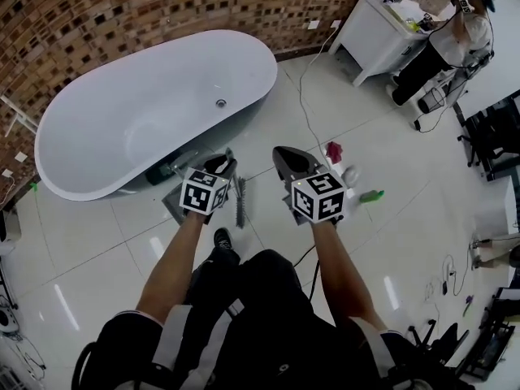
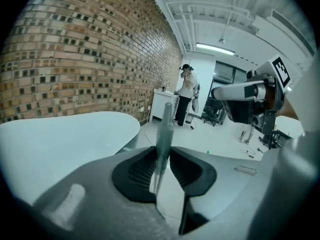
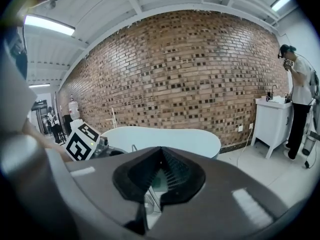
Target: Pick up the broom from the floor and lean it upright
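My left gripper (image 1: 221,162) (image 2: 161,156) is shut on the broom's thin grey handle (image 2: 164,129). The handle stands up between the pads and points away toward the far room. The broom's brush head (image 1: 240,201) hangs just right of that gripper, low over the white tile floor. To its right, my right gripper (image 1: 284,154) (image 3: 161,151) has its tips together with nothing between them, level with the left one. Both point toward the white bathtub (image 1: 154,104) (image 3: 165,136).
A brick wall (image 1: 162,6) runs behind the tub. On the floor to the right lie a red cloth (image 1: 334,150), a white bottle (image 1: 351,173) and a green item (image 1: 372,195). A cable (image 1: 301,96) trails toward a white cabinet (image 1: 382,31), where a person (image 1: 455,39) stands.
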`<state>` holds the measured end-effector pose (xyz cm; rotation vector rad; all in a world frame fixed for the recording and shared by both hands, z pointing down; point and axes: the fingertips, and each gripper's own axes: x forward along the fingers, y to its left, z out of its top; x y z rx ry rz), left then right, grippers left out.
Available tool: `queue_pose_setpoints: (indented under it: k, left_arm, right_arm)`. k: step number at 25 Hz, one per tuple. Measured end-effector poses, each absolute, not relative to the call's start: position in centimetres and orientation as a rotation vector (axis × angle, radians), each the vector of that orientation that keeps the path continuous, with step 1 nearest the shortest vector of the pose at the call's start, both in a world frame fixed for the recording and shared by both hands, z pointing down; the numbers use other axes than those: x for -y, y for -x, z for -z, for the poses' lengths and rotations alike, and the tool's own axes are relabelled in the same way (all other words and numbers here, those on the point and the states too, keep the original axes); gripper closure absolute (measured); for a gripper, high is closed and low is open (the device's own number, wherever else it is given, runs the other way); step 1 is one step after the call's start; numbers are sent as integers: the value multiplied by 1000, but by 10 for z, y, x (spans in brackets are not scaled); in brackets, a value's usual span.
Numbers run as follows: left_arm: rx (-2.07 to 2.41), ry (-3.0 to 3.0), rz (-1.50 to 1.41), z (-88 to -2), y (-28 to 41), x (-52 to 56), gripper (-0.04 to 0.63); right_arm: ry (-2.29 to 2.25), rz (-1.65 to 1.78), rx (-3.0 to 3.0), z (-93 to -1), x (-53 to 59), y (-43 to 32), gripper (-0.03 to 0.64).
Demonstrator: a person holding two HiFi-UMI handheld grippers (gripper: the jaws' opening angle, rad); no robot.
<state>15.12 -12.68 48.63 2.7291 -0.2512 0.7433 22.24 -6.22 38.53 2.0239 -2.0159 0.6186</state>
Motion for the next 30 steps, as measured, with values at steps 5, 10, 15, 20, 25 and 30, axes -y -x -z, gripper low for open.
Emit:
queue_pose_setpoints:
  k: [5,10,15,20,25,30]
  left_arm:
    - [302,-2652,-751,-516,-169,138,505]
    - [411,-2564,-740,-543,-190,158,503]
    - [556,-2495,-726,-556,-212,184,503]
    - [737,-2431,-696,-568,-223,220,505]
    - [852,-2373,-684,-578,-224,252,505]
    - [927,-2339,-673,-587,-218,286,505]
  right_arm:
    - [-1970,-646,2030,-398,86,-243,614]
    - [-1841,-675,2111,-416,121,-268,614]
    - [-1623,-727,2224,-444,150,-286,614]
    - [-1419,-736,2314,-464,177,-298,614]
    - [-1315,-754,2355,-476,192,-306,614]
    - [-1248,-767,2371,-490,208,-308,614]
